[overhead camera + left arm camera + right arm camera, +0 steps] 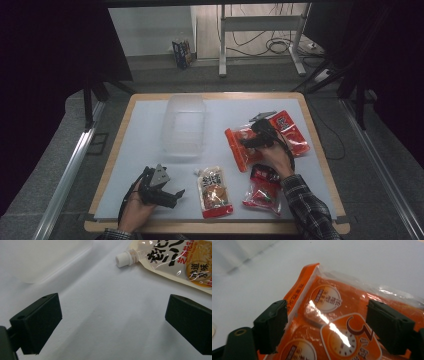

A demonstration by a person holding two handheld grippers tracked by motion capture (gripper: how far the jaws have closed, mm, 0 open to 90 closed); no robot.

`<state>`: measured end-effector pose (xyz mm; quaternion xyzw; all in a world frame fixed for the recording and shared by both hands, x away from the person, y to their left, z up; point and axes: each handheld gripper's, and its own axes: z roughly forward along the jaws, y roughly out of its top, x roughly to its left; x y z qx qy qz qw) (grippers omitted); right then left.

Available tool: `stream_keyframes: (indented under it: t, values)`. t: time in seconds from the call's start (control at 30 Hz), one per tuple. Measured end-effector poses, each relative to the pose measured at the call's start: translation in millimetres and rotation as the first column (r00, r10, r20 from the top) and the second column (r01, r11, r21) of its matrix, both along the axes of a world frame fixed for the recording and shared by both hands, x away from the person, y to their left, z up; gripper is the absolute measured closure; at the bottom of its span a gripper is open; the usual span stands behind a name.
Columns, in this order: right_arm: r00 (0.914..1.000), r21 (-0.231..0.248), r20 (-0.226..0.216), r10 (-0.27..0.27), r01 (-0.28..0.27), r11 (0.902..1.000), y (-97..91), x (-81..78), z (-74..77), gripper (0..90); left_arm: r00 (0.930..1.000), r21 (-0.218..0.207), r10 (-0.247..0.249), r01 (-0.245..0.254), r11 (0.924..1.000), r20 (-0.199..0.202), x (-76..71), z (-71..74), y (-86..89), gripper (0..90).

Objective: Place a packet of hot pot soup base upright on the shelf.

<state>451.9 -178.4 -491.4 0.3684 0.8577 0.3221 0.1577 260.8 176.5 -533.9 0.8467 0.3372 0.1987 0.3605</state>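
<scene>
An orange snack packet (239, 150) lies on the white mat right of centre. My right gripper (248, 142) hangs low over it, open; in the right gripper view the orange packet (329, 315) lies under and between the black jaws of my right gripper (328, 313), and its sealed edge sits close to the left pad (272, 327). At the front left my left gripper (173, 196) is held low, open and with nothing in it. The left gripper view has my left gripper (112, 317) over bare mat, a spouted pouch (180, 260) lying beyond it.
A clear plastic container (183, 125) stands at mid table. The spouted sauce pouch (215, 192) and a red snack bag (262, 192) lie near the front edge. Another red packet (291, 131) lies behind my right hand. The wooden table edge (215, 227) frames the mat.
</scene>
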Motion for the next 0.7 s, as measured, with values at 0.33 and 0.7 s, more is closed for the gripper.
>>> stream_keyframes:
  t: [0.33, 0.7]
  values:
    - [0.9999, -0.005, 0.015, 0.008, -0.008, 1.0000, -22.8, -18.2, 2.0, 5.2, 1.0000, 0.004, -0.002, 0.002, 1.0000, -0.001, -0.7, 0.0, -1.1, 0.7]
    - [0.9993, -0.025, 0.028, -0.023, 0.024, 0.9994, -60.5, -40.9, 5.5, 0.0, 1.0000, 0.009, -0.004, 0.004, 0.9999, 0.000, -1.0, -0.4, -1.2, 0.7]
